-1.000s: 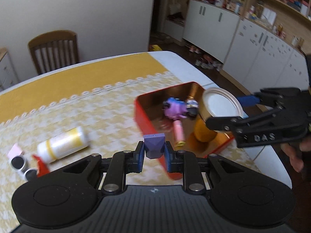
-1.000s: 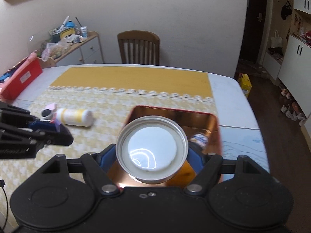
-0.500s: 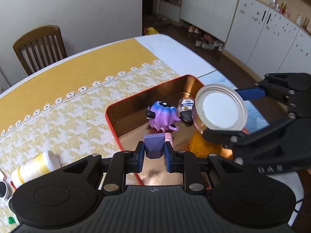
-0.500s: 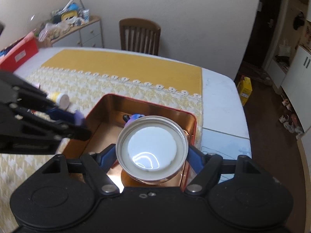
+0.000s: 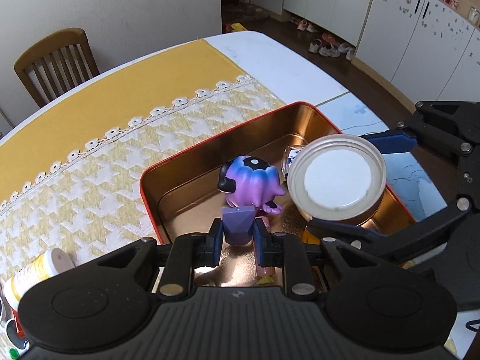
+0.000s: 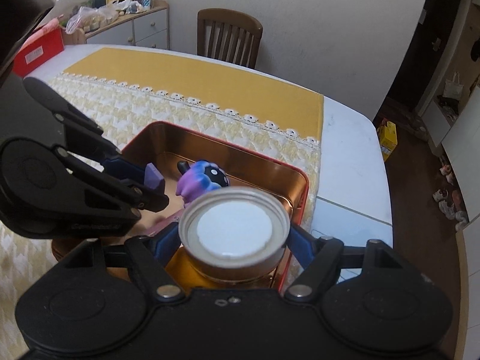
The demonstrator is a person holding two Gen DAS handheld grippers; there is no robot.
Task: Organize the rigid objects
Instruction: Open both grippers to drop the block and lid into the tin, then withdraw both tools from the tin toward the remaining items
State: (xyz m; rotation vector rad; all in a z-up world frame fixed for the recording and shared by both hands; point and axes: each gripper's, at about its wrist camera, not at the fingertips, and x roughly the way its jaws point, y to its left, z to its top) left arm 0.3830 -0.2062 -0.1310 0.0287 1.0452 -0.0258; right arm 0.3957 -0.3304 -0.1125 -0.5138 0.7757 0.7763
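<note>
My left gripper (image 5: 238, 234) is shut on a small purple block (image 5: 238, 225) and holds it over the red tin (image 5: 210, 147) with a gold inside. The block also shows in the right wrist view (image 6: 154, 177). My right gripper (image 6: 234, 240) is shut on an amber jar with a white-lined metal lid (image 6: 234, 231) and holds it over the tin's right part (image 6: 295, 174); the jar also shows in the left wrist view (image 5: 336, 177). In the tin lie a purple-blue toy figure (image 5: 250, 180), a small bottle (image 5: 292, 156) and a pink stick (image 5: 264, 270).
A yellow-white bottle (image 5: 39, 273) lies on the patterned cloth (image 5: 90, 180) left of the tin. Small items sit at the lower left corner (image 5: 9, 330). A wooden chair (image 6: 229, 39) stands behind the table. The table edge (image 6: 375, 180) runs right of the tin.
Both grippers have moved forward over the tin with their objects. The left gripper's block has come from beside the tin's left wall to above its inside. The toy figure looks closer.
</note>
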